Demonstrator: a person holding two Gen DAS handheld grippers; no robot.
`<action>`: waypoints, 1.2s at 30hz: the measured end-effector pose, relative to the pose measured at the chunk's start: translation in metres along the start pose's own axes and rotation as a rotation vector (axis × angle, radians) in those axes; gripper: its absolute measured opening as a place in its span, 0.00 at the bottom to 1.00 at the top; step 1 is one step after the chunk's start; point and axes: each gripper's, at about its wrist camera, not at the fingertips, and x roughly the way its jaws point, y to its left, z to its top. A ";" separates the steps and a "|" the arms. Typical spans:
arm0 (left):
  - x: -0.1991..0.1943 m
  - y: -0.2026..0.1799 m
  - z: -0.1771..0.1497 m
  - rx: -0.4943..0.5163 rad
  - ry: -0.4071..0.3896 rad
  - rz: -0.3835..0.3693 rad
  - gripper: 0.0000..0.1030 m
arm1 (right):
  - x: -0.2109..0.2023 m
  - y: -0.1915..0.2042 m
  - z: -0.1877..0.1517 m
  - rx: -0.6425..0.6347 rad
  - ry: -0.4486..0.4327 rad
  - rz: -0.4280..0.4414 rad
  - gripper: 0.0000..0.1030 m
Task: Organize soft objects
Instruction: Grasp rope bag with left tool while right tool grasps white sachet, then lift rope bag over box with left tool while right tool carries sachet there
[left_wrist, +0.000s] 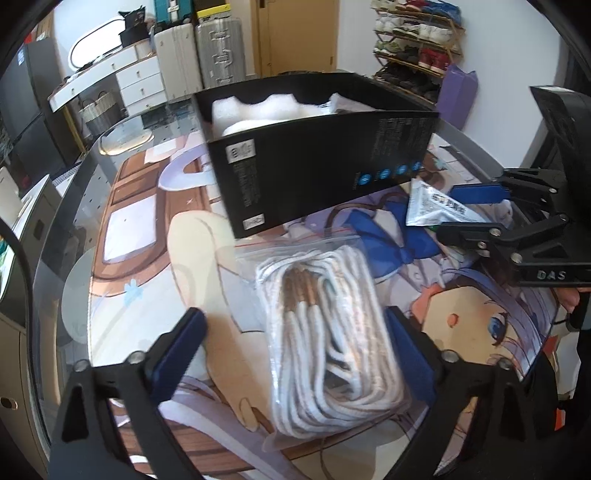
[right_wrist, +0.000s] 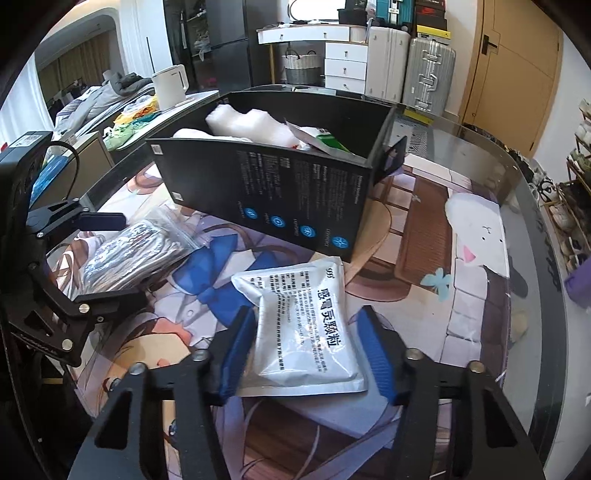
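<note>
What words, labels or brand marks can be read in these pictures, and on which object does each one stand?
"DAS": on the right gripper.
"感冒灵颗粒": large print on the silver pouch; its small print is too blurred.
Black box: white text columns, blue round icons, stickers, all too small to read.
Rope bag: no text.

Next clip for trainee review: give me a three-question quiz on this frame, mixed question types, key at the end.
1. True or false: the left claw is shut on the bagged white cord.
2. The silver sachet lies between the fingers of which claw? A) left B) right
3. Fill in: white foam already sits inside the black ____.

Key: 1 false, it is open around the bag; 2 B; 3 box.
</note>
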 end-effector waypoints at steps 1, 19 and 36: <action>-0.002 -0.003 0.000 0.010 -0.007 -0.008 0.79 | 0.000 0.001 -0.001 -0.003 0.000 0.001 0.47; -0.018 -0.015 0.003 0.035 -0.078 -0.059 0.44 | -0.003 0.013 -0.002 -0.053 -0.013 0.040 0.41; -0.051 -0.005 0.011 -0.016 -0.211 -0.067 0.45 | -0.043 0.024 0.003 -0.075 -0.110 0.053 0.41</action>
